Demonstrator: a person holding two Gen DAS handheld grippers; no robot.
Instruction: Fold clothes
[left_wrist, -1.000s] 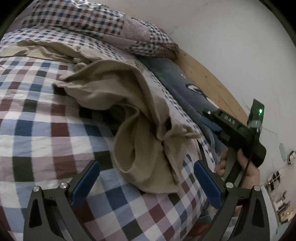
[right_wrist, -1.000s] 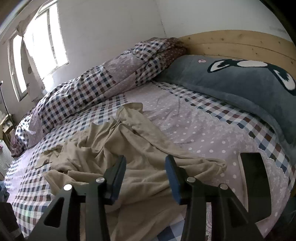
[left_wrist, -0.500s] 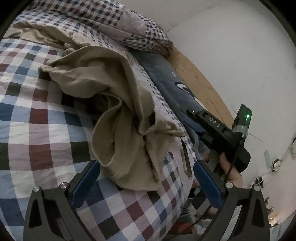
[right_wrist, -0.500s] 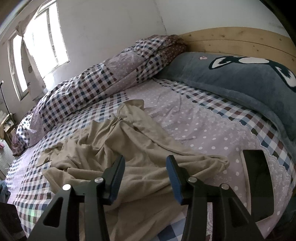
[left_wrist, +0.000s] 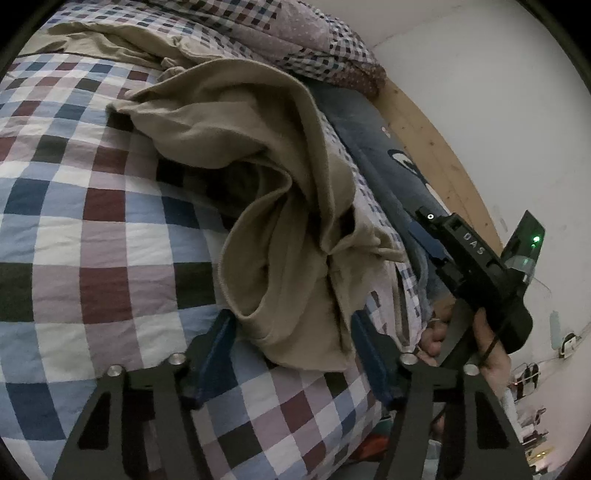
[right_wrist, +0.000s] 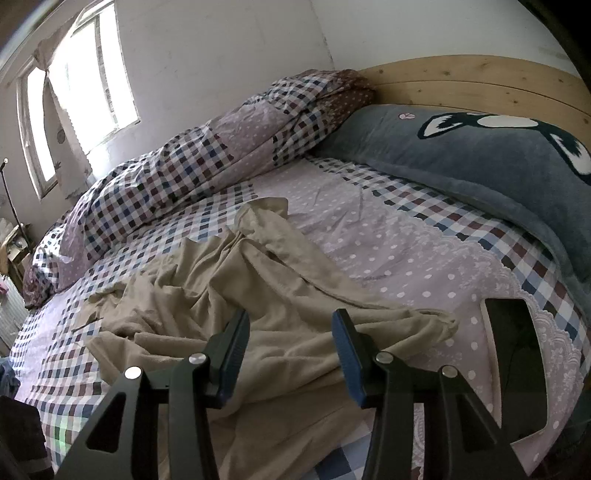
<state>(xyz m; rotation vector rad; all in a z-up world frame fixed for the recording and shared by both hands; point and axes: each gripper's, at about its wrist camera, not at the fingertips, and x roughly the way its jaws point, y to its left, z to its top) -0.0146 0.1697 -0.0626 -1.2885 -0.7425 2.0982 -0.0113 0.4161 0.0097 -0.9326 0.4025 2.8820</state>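
Observation:
A crumpled beige garment lies across the checked bed cover. Its bunched lower end sits between the blue pads of my left gripper, whose jaws have narrowed around the cloth but still stand apart. In the right wrist view the same garment spreads over the bed, one long part reaching toward the headboard. My right gripper hovers open just above its near edge with nothing pinched. In the left wrist view the right gripper shows at the bed's right side, held by a hand.
A rolled checked duvet lies along the far side under a window. A grey-blue pillow rests against the wooden headboard. The bed's edge drops away at the lower right of the left wrist view.
My left gripper has moved in onto the garment's bunched end and its jaws have narrowed around it. The right gripper has edged slightly forward, still open.

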